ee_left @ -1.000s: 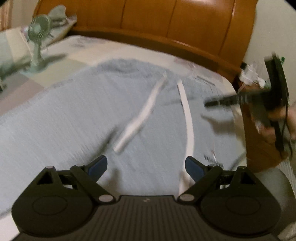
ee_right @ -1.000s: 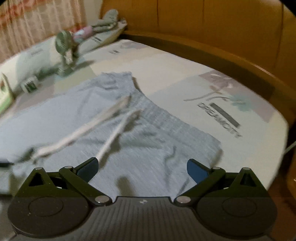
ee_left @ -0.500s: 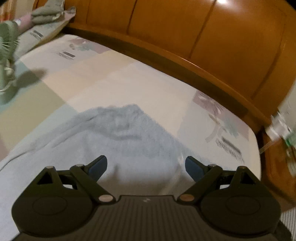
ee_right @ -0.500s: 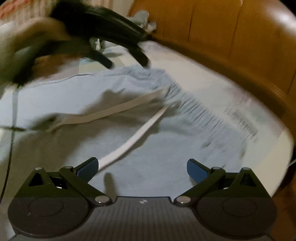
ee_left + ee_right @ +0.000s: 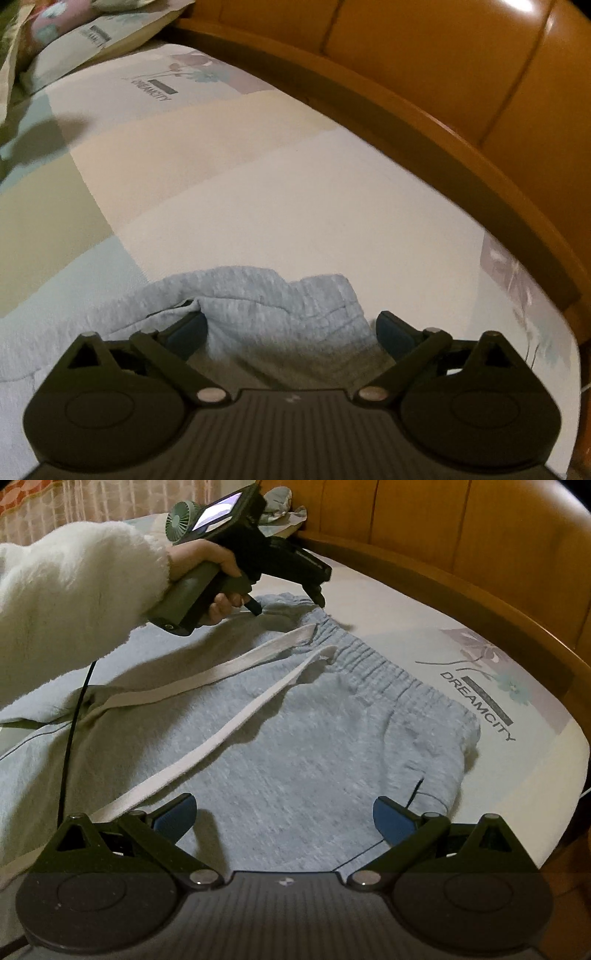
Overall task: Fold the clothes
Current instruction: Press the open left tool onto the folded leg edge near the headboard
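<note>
Left claw point(image 5: 290, 326) is opening wide around the grey sweatpants point(image 5: 258, 295) waistband corner; right claw point(image 5: 282, 818) hangs open just above them.

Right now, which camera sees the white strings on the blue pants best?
The right wrist view. Both white strings lie in full sight there, running from the gathered waistband across the blue pants toward the camera. The left wrist view shows only one corner of the pants' waistband and no strings.
</note>
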Tool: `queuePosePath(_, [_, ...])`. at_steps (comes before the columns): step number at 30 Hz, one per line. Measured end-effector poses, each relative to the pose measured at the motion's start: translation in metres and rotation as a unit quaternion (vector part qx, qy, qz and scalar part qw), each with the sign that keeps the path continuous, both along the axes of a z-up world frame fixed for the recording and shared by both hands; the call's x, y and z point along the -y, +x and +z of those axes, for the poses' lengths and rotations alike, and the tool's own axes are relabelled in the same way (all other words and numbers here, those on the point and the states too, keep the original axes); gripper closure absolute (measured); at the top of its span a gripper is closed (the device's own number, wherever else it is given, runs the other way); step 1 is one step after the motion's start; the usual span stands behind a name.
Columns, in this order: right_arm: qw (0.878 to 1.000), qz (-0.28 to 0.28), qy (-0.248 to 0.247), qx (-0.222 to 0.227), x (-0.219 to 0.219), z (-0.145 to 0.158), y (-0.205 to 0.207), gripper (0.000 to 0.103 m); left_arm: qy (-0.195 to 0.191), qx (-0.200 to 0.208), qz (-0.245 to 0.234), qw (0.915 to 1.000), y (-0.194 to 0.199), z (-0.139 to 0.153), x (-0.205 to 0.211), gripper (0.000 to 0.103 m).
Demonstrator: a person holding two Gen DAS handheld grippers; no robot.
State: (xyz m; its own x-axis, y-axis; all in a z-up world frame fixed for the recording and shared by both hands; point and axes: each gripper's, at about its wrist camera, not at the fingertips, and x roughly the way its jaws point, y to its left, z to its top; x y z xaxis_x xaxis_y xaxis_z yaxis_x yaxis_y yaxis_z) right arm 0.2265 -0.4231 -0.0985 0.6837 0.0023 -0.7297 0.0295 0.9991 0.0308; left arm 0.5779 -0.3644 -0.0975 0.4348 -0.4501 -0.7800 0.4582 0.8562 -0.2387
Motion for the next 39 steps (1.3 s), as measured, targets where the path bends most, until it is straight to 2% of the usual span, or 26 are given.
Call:
queuePosePath(2, [1.000, -0.001, 0.004, 0.003, 0.001, 0.000, 0.000, 0.000, 0.012, 0.003, -0.011, 0.9999, -0.008, 0.006, -0.002, 0.007])
queuePosePath(7, [1.000, 0.003, 0.005, 0.005, -0.001, 0.002, -0.001, 0.000, -0.019, -0.010, -0.056, 0.9982, -0.045, 0.029, -0.026, 0.006])
queuePosePath(9, [1.000, 0.001, 0.000, 0.003, -0.002, 0.002, 0.000, 0.000, -0.033, -0.023, -0.087, 0.9954, -0.061, 0.033, -0.033, 0.006])
queuePosePath(12, [1.000, -0.002, 0.004, 0.002, 0.001, 0.001, 0.000, 0.000, -0.060, -0.068, -0.116, 0.9891, -0.065, 0.025, -0.035, 0.006])
queuePosePath(15, [1.000, -0.005, 0.003, 0.000, 0.003, 0.000, 0.002, 0.000, -0.024, -0.063, -0.089, 0.9938, -0.052, 0.006, -0.028, 0.006])
queuePosePath(17, [1.000, -0.006, 0.004, -0.002, 0.003, -0.001, 0.003, 0.000, -0.040, -0.046, -0.071, 0.9956, -0.042, 0.001, -0.027, 0.004])
queuePosePath(19, [1.000, -0.008, 0.005, -0.003, 0.004, -0.001, 0.004, 0.000, -0.040, -0.042, -0.050, 0.9970, -0.031, 0.000, -0.023, 0.004])
queuePosePath(21, [1.000, -0.009, 0.007, -0.005, 0.004, -0.002, 0.006, 0.000, -0.036, -0.047, -0.036, 0.9976, -0.025, 0.002, -0.018, 0.005])
queuePosePath(23, [1.000, -0.009, 0.005, -0.007, 0.003, -0.003, 0.007, 0.000, -0.024, -0.047, -0.039, 0.9979, -0.026, 0.009, -0.018, 0.006])
queuePosePath(27, [1.000, -0.009, 0.008, -0.008, 0.003, -0.003, 0.006, 0.000, -0.026, -0.030, -0.059, 0.9975, -0.037, 0.035, -0.036, 0.005])
queuePosePath(31, [1.000, -0.008, 0.008, -0.007, 0.003, -0.002, 0.005, 0.000, 0.000, -0.068, -0.068, 0.9954, -0.038, 0.036, -0.051, 0.005])
queuePosePath(35, [1.000, -0.007, 0.008, -0.008, 0.003, -0.002, 0.004, 0.000, 0.011, -0.101, -0.041, 0.9940, -0.029, 0.012, -0.063, 0.005])
queuePosePath(36, [1.000, -0.007, 0.007, -0.008, 0.003, -0.002, 0.005, 0.000, 0.018, -0.096, -0.032, 0.9947, -0.027, 0.007, -0.064, 0.005])
queuePosePath(39, [1.000, -0.008, 0.003, -0.011, 0.001, -0.003, 0.006, 0.000, 0.029, -0.043, -0.017, 0.9985, -0.016, 0.004, -0.058, 0.005])
